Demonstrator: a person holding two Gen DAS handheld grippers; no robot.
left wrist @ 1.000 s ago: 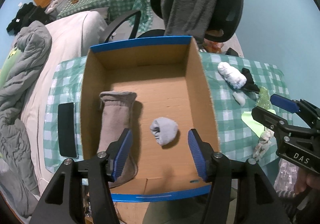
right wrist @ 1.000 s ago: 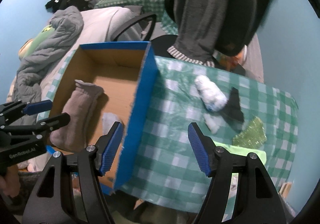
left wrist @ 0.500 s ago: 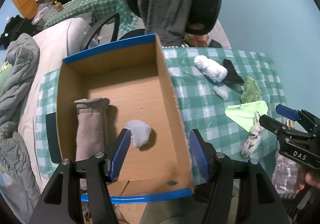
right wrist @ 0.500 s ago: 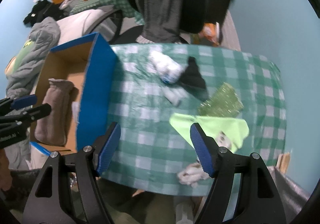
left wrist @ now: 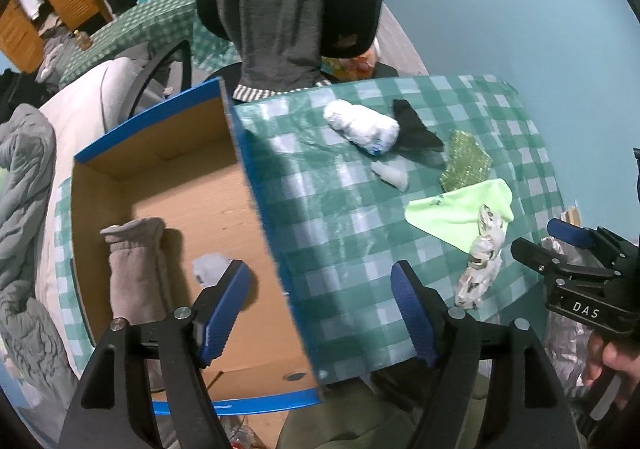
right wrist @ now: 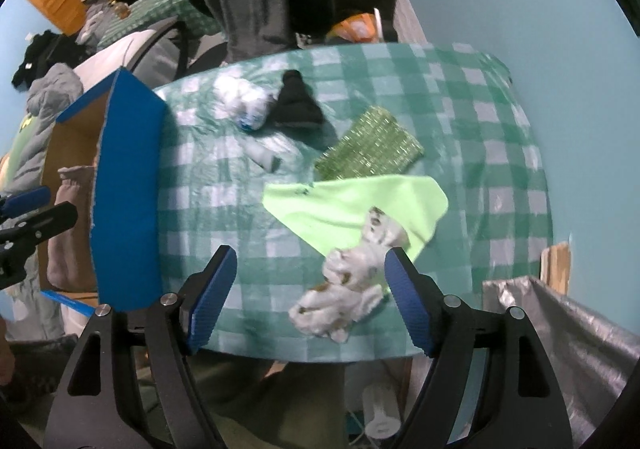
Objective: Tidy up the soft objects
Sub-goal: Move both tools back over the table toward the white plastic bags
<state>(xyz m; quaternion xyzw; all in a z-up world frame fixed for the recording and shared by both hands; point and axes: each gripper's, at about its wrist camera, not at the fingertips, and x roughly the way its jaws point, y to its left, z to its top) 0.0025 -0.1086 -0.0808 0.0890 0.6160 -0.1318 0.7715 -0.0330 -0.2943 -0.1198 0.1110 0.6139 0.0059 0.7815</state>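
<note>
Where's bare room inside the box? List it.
Free: the cardboard box floor behind and right of the brown sock and small grey roll, up to the far wall. Crowded: near-left corner, where both lie.

One cardboard box (left wrist: pixel 256 185), holding two soft items: one grey-brown sock (left wrist: pixel 134 269), one pale balled sock (left wrist: pixel 210 269). On the bench (right wrist: pixel 480 121), six: one white roll (left wrist: pixel 360 127), one black sock (left wrist: pixel 414 129), one small white piece (left wrist: pixel 394 175), one glittery green cloth (right wrist: pixel 370 149), one lime cloth (right wrist: pixel 344 205), one patterned white bundle (right wrist: pixel 348 289).
</note>
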